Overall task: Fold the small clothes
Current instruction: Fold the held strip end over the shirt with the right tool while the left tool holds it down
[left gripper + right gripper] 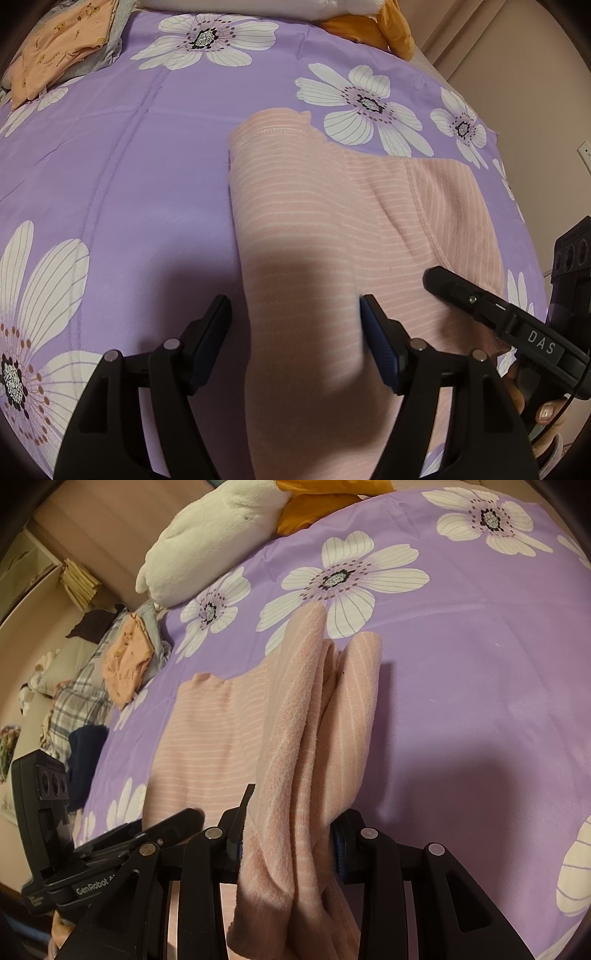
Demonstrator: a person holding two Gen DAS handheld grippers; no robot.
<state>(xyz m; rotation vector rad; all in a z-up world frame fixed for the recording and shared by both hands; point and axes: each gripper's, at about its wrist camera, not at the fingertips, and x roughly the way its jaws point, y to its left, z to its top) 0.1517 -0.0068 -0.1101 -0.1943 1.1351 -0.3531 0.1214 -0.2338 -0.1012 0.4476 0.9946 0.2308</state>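
Note:
A pink striped garment [314, 221] lies on the purple flowered bedspread [147, 184]. My left gripper [295, 332] is open, its fingers either side of the garment's near left part, just above it. My right gripper [288, 834] is shut on a bunched fold of the same garment [306, 720], which rises between its fingers and drapes forward. The flat part of the garment [210, 731] lies to the left of that fold. The right gripper also shows at the right edge of the left wrist view [498, 314].
A folded orange printed garment [55, 44] lies on grey clothes at the far left corner; it also shows in the right wrist view [125, 661]. A white plush toy [207, 542] and an orange cloth [310, 506] lie at the bed's far end. The left gripper's body [48, 805] sits left.

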